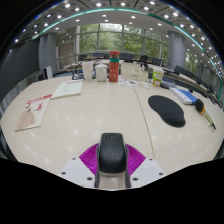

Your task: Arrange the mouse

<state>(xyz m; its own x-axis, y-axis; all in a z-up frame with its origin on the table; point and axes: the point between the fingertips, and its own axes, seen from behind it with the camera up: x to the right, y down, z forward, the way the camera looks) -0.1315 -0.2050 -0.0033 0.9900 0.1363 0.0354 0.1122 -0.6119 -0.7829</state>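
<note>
Tongs [112, 160] grip a black mouse [112, 153]; no writing legible.

Bright, even light came from ceiling spots [100, 17] overhead; their reflections dotted the pale table [90, 120] as soft glare. Far windows [125, 40] added daylight. Shadows were faint. Strong fisheye bending at the sides, and the far background was soft.

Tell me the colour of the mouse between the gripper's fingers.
Black with a grey middle strip; the mouse shows in the gripper view.
</note>
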